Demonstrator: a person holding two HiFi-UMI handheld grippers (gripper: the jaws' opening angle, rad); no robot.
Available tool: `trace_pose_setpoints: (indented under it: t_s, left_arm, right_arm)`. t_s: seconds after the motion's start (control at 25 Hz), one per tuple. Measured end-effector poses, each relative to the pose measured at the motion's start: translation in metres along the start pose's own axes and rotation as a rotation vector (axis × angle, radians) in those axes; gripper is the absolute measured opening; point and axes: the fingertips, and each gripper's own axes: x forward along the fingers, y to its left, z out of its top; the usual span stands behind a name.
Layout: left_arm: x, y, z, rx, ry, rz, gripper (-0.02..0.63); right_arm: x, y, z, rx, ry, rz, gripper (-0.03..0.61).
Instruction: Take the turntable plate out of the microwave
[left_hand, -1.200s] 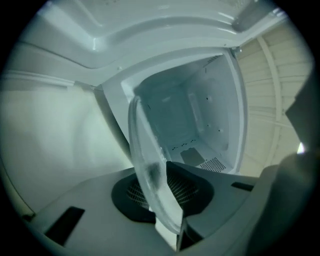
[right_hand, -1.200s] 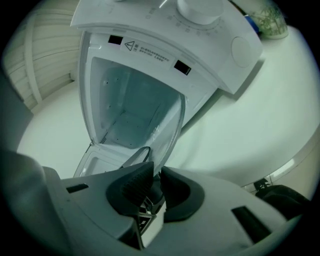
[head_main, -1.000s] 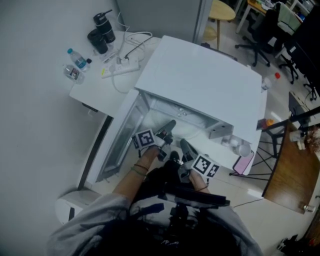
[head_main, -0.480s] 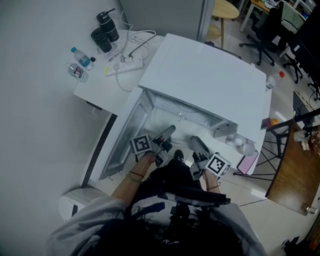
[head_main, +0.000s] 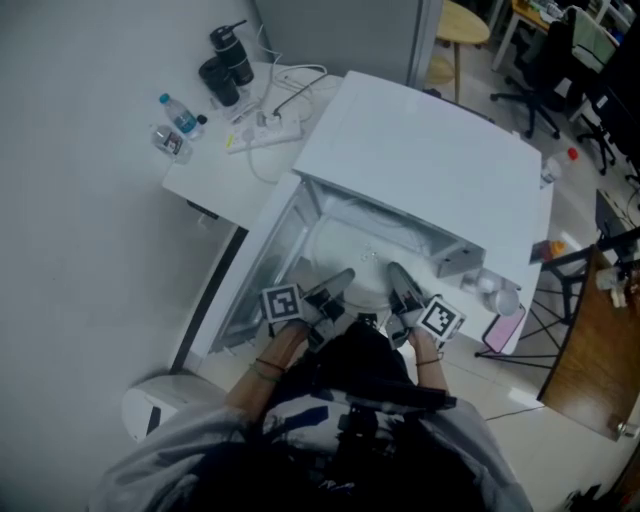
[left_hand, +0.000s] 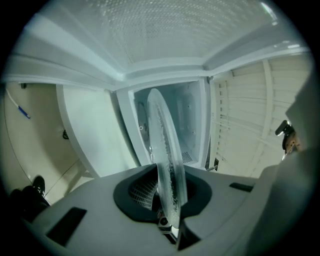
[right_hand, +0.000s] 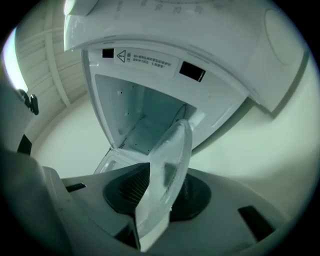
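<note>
**Two claws hold the glass plate at the microwave's mouth**

At the far left of the white table (head_main: 205, 175) stand a water bottle (head_main: 180, 113) and two black cups (head_main: 228, 60). Beside them lies a white power strip (head_main: 262, 130) with its cords. The microwave door (head_main: 262, 270) hangs wide open on the left side. Next comes the left gripper (head_main: 340, 277). Its jaws are clenched tight on the rim of the turntable plate (head_main: 362, 262). The plate sits in the open mouth of the white microwave (head_main: 430, 160), between the two claws. The right gripper (head_main: 398, 272) is on the plate's other side. Its jaws are closing, with the plate's rim between them and against the pads. Far right, on the floor, are a wooden stool (head_main: 462, 20) and black office chairs (head_main: 545, 50).
</note>
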Motion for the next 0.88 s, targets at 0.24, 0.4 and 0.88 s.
trace_pose_setpoints:
  t_s: [0.24, 0.4, 0.88]
  left_arm:
    - [-0.019, -0.023, -0.004, 0.04, -0.003, -0.015, 0.028]
    - [-0.028, -0.04, -0.015, 0.08, 0.02, -0.048, 0.029]
    - [-0.061, -0.086, -0.063, 0.081, 0.003, -0.124, 0.029]
  right_arm:
    - [-0.012, 0.032, -0.005, -0.071, -0.026, 0.041, 0.087]
    - [-0.028, 0.054, -0.01, -0.094, -0.064, 0.042, 0.086]
    - [-0.087, 0.105, -0.033, -0.197, -0.093, 0.039, 0.086]
